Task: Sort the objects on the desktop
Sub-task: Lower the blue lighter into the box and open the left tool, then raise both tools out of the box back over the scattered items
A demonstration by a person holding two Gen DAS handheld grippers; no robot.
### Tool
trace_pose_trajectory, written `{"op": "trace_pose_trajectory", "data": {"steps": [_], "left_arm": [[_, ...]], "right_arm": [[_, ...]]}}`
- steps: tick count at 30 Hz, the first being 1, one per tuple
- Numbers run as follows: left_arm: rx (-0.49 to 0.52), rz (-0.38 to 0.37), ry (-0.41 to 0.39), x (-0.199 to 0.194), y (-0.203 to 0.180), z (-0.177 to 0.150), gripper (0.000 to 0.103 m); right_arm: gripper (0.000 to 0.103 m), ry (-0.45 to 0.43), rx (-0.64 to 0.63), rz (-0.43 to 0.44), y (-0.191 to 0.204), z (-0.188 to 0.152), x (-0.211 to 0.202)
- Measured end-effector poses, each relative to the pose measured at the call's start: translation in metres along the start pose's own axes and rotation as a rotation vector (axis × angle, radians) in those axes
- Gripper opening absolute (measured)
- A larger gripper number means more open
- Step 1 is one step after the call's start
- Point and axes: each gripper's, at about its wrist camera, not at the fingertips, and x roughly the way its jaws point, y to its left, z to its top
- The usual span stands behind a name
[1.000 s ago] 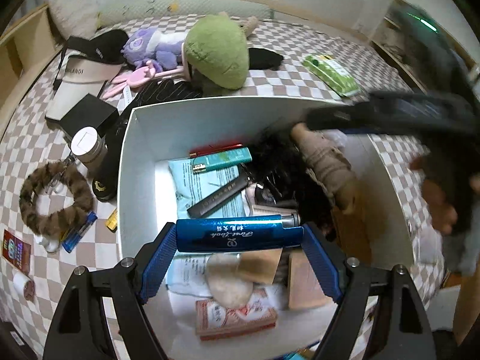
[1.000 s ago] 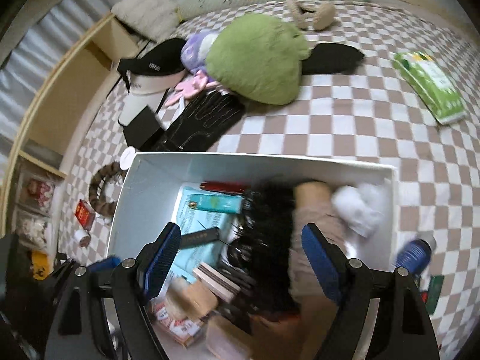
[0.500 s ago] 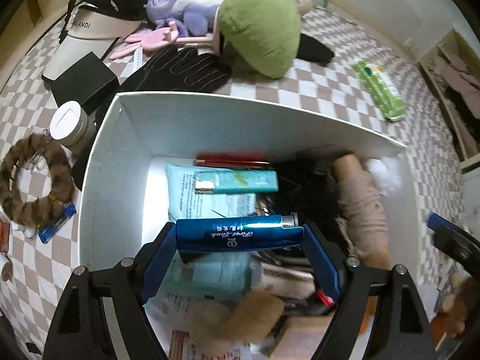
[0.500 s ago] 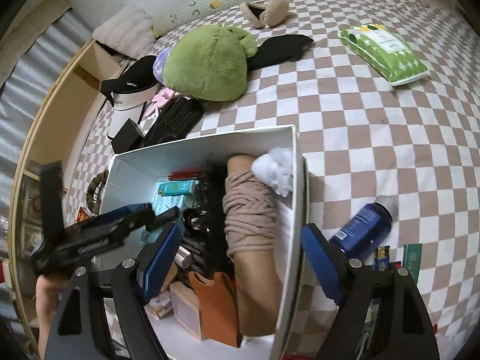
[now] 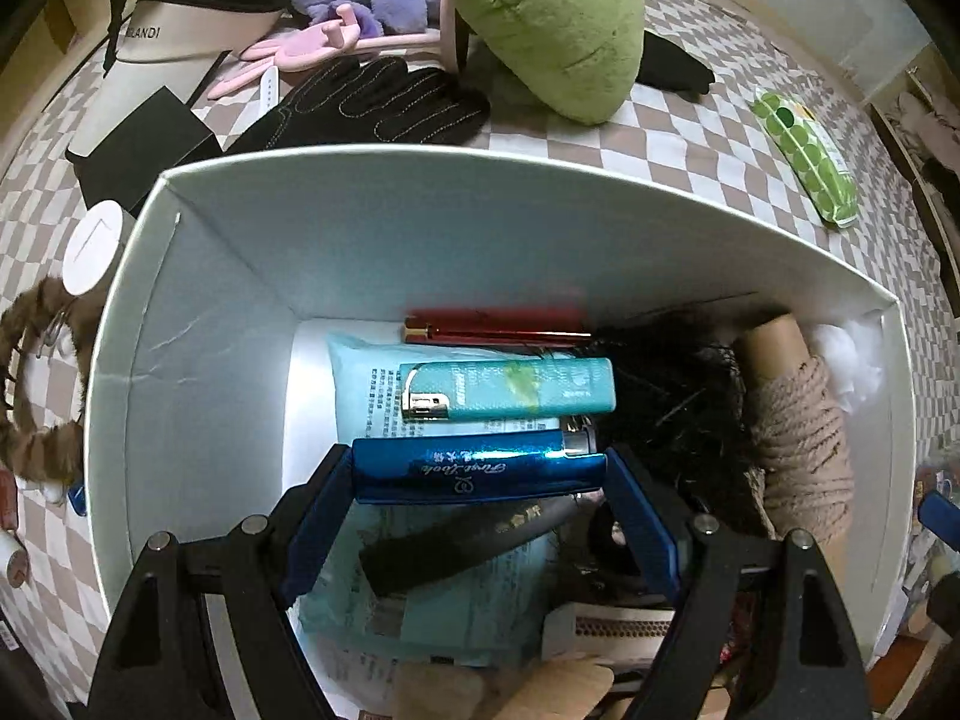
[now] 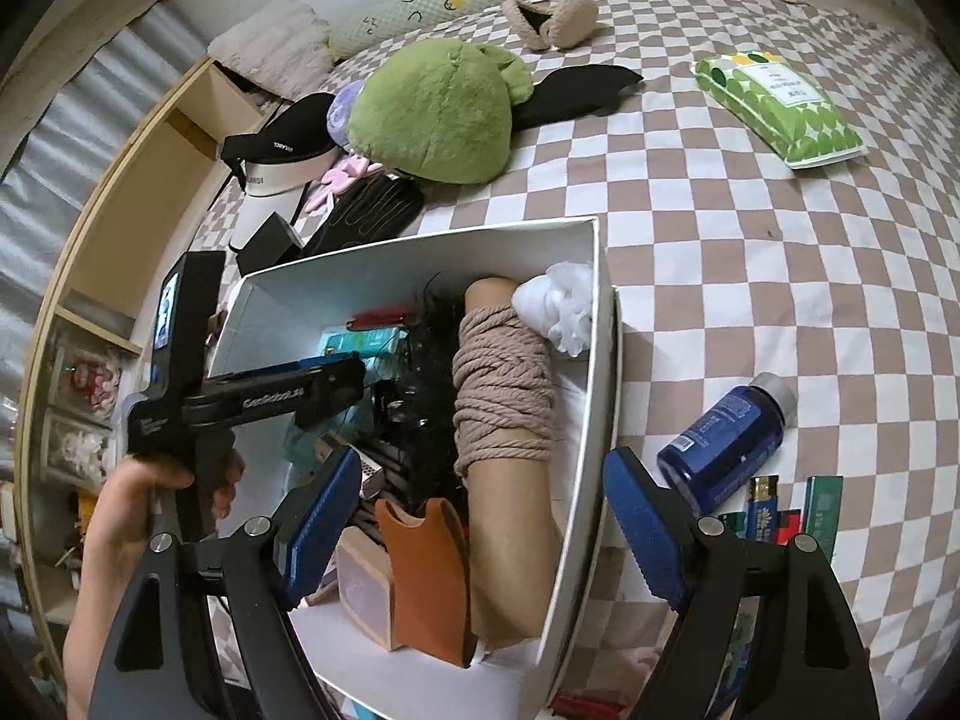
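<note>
My left gripper (image 5: 477,471) is shut on a shiny blue lighter (image 5: 474,468), held crosswise low inside the white box (image 5: 198,276). Below it lie a teal lighter (image 5: 510,390), a red pen (image 5: 492,324), a pale blue packet (image 5: 366,384) and a black tangle (image 5: 666,384) beside a roll of beige rope (image 5: 804,444). In the right wrist view a hand holds the left gripper (image 6: 252,396) over the box (image 6: 594,396). My right gripper (image 6: 480,528) stands open above the box's right wall, nothing between its fingers. A blue bottle (image 6: 726,438) lies right of the box.
On the checked bedspread lie a green plush (image 6: 438,108), a black glove (image 5: 372,102), a visor cap (image 5: 156,36), a black box (image 5: 144,150), a green tissue pack (image 6: 780,108), a furry ring (image 5: 30,384) and several small lighters (image 6: 780,516). A wooden shelf (image 6: 120,192) edges the left.
The left gripper has carried the blue lighter lower and deeper into the box. The right gripper has swung right, out from over the box toward the blue bottle.
</note>
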Motion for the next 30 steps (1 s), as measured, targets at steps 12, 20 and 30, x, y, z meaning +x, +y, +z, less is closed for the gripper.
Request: {"op": "trace_pose_trajectory", "data": {"steps": [12, 20, 30], "left_arm": [[-0.012, -0.006, 0.014, -0.001, 0.002, -0.002, 0.083], [-0.017, -0.024, 0.007, -0.001, 0.002, -0.002, 0.095], [-0.006, -0.043, -0.048, -0.019, -0.002, -0.008, 0.095]], "right_arm": [[0.083, 0.012, -0.036, 0.005, 0.014, -0.004, 0.003], [0.083, 0.013, -0.043, 0.005, 0.017, -0.005, 0.002], [0.083, -0.022, -0.053, 0.022, 0.024, -0.008, -0.008]]}}
